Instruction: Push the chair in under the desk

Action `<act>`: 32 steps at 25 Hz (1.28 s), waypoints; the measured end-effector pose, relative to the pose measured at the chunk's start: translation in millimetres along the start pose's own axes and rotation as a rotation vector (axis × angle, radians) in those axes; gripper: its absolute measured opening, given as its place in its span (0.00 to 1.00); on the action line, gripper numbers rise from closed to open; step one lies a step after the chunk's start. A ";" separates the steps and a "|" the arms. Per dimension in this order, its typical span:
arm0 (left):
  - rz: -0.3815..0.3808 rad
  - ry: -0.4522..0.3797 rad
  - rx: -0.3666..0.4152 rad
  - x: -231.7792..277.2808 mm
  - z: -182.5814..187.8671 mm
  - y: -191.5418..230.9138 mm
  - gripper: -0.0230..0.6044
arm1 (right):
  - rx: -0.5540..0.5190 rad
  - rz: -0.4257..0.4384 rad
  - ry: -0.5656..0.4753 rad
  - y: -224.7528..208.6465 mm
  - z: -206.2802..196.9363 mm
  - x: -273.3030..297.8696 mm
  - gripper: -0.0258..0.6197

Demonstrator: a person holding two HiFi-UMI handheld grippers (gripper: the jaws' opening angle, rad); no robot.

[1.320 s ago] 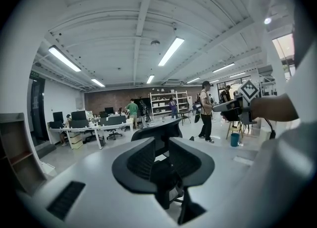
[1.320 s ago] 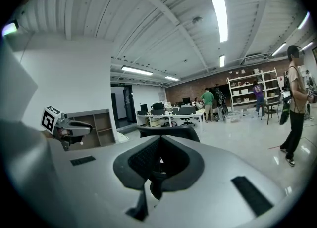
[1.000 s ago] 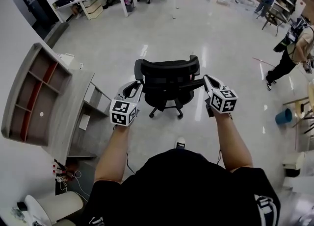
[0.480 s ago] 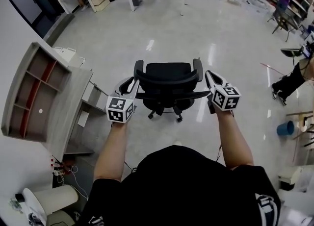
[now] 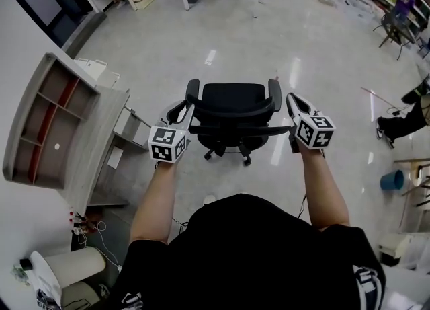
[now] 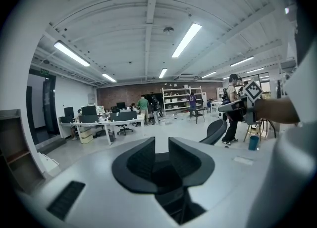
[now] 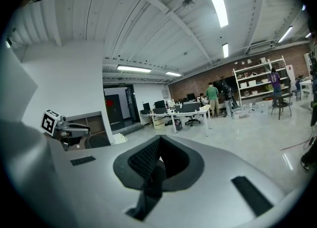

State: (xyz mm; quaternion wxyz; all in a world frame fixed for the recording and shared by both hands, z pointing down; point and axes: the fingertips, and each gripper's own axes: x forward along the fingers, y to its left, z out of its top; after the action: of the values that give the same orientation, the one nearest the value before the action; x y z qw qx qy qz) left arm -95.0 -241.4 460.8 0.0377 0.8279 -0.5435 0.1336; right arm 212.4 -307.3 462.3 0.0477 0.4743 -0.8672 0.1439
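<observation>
The pale polished floor (image 5: 322, 53) spreads out ahead of both tools, with other desks and people well beyond them. The grey counter (image 5: 101, 134), carrying a shelf unit (image 5: 40, 127), stands off to the outer side of the left tool (image 5: 185, 105), near it but apart. Its open knee space faces the floor.

The black office chair (image 5: 234, 97) stands on open floor between the two tools, its backrest toward the person and its seat pointing away. The left tool is just beside the backrest's left end and the right tool (image 5: 291, 98) just beside its right end. Whether either one actually touches the frame cannot be made out.

The left tool's jaws are drawn in to a narrow slit with nothing in it. The right tool's jaws are pressed together, also empty.

As it looks, the task is at an early stage. The chair is flanked and ready to be steered, but no part of it is under the counter. It probably has to be swung toward the left tool's side and rolled in.
</observation>
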 end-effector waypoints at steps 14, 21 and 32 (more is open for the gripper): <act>-0.038 -0.012 0.019 -15.6 -0.3 17.4 0.18 | -0.037 -0.047 0.015 17.3 -0.8 -12.5 0.03; -0.139 0.067 0.064 -11.8 -28.8 15.1 0.19 | -0.097 -0.011 0.088 24.4 -19.3 -9.3 0.04; -0.331 0.257 0.223 -4.3 -92.4 -7.1 0.27 | -0.257 0.121 0.324 26.6 -88.8 -5.0 0.16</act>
State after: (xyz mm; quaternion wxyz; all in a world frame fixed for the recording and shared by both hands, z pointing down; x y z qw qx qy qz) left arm -106.7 -215.6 549.0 0.0360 0.8809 -0.3731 0.2891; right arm 188.1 -263.6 540.5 0.2379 0.3818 -0.8864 0.1093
